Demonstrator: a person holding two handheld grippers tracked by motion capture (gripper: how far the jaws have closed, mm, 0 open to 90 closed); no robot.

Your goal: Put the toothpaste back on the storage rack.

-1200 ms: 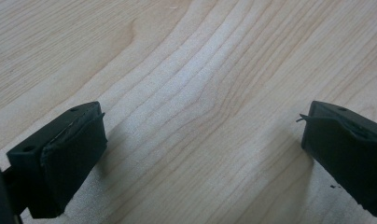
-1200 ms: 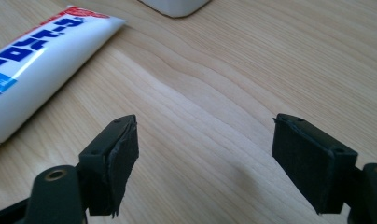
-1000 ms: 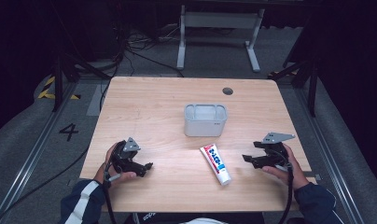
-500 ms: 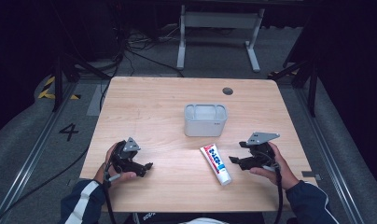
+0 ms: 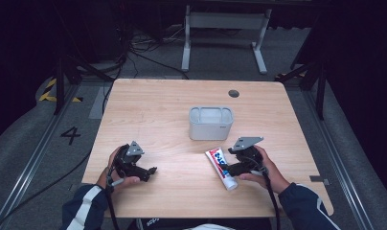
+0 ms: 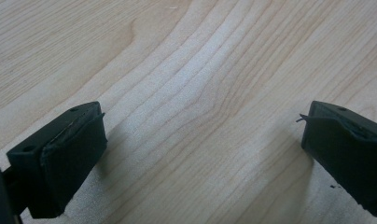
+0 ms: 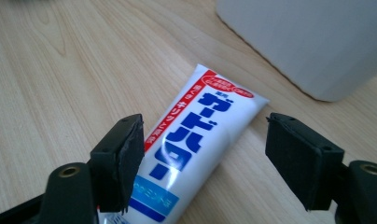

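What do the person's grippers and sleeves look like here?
Both the left gripper and right gripper are black, two-jawed, each topped by a grey three-cornered plate and trailing a black cable. Sleeves are dark navy; the left sleeve bears white stripes.

The left tool [image 5: 151, 171] is held low in the left hand [image 5: 119, 167], and the forearm in a dark sleeve with white stripes comes in from the bottom edge. Its jaws stand wide apart, with nothing between them. The right tool [image 5: 228, 168] is held in the right hand [image 5: 261, 168], and it points toward the left. Its jaws are also wide apart, one at each side.
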